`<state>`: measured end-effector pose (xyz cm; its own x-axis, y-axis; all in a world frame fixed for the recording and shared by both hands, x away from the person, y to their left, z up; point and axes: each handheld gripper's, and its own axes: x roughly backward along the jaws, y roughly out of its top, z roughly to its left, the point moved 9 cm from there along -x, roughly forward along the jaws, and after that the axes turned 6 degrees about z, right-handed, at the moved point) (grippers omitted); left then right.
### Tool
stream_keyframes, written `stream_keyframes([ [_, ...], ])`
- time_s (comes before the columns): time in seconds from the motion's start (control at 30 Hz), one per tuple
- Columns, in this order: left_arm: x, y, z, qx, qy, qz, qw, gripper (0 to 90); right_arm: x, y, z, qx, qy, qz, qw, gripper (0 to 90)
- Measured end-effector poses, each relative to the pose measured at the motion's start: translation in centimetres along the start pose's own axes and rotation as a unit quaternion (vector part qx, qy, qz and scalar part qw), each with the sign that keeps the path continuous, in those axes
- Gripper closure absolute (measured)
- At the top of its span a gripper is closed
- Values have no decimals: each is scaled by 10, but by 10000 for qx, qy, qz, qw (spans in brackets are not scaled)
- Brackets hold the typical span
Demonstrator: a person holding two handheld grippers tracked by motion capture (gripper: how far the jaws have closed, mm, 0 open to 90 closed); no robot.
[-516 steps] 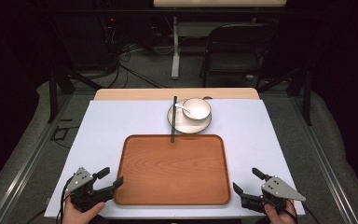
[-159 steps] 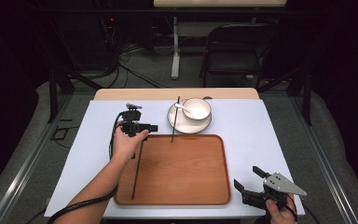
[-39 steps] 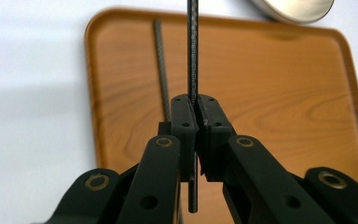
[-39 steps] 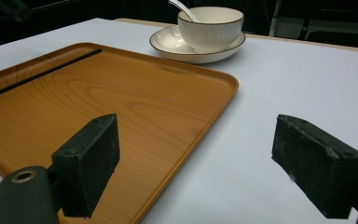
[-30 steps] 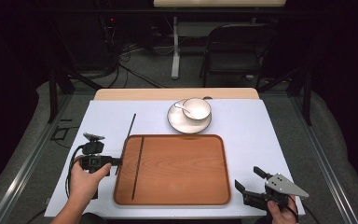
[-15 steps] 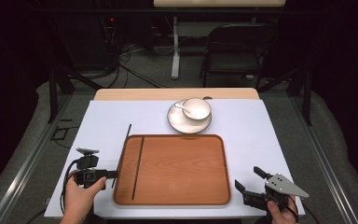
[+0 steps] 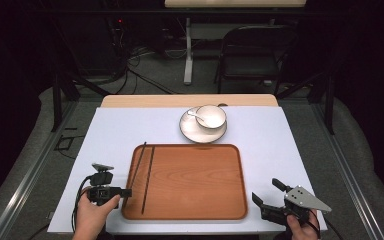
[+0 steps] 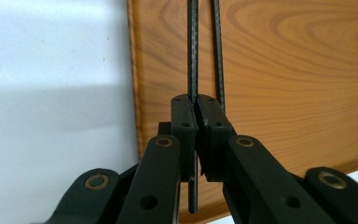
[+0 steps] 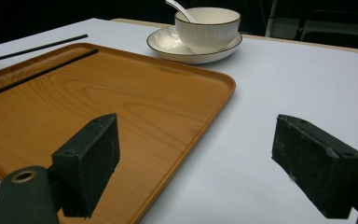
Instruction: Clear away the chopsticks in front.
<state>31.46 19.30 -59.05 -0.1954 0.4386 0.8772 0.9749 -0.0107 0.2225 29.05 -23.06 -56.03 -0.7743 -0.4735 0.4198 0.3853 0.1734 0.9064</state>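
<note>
Chopstick (image 8: 192,56) in L tongs (image 8: 195,109) lies just inside tray's (image 7: 190,215) left rim.

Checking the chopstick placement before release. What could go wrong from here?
1. The left gripper is shut on the second chopstick, whose far end lies over the wooden tray's rim; released now, it may settle half off the tray.
2. It lies close beside the first chopstick; a sideways pull on opening could knock that one askew.
3. The grip sits near the stick's end, so it may pivot.
</note>
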Motion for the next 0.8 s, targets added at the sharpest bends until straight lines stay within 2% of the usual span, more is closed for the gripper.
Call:
stream_keyframes([
  [0.37, -11, -3, 0, -30, 74, 215, 9997, 862, 0, 0, 0, -5, 8, 5, 10000, 147],
  [0.8, -17, -4, 2, -7, 162, 232, 9996, 859, 0, 0, 0, -4, 8, 8, 10000, 147],
])
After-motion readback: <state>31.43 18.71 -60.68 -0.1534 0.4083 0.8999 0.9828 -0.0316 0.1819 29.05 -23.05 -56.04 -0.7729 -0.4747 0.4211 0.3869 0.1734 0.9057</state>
